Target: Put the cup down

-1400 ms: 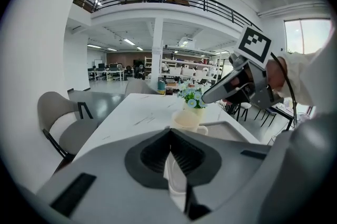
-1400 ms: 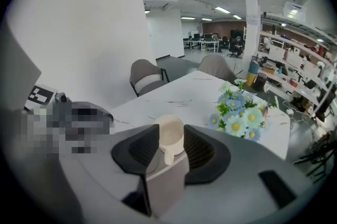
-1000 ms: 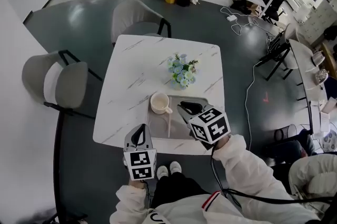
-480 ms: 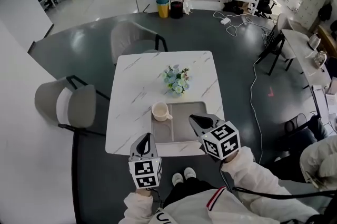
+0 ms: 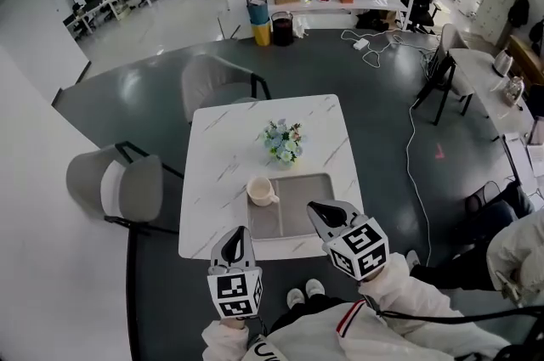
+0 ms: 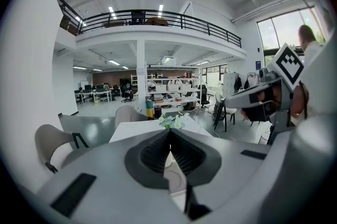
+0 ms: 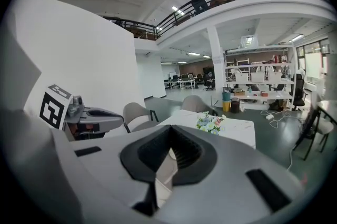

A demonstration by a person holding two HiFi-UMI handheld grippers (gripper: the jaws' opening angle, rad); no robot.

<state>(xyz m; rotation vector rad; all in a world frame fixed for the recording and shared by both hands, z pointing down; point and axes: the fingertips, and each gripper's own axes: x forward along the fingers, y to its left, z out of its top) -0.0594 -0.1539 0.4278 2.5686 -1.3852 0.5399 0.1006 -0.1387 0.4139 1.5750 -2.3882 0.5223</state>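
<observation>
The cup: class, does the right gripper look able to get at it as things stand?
Probably yes. The cup stands in the open on the tray, and nothing lies between it and the right gripper, whose jaws are shut and must open first.

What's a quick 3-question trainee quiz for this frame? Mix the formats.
1. Short answer: how do the jaws of the left gripper and the right gripper stand?
2. Where is the cup? A: in the left gripper. B: at the far-left corner of the tray. C: in the right gripper.
3. True or false: the cup lies on its side.
Key: 1, both pairs together, nothing between them; 2, B; 3, false, it stands upright.
</observation>
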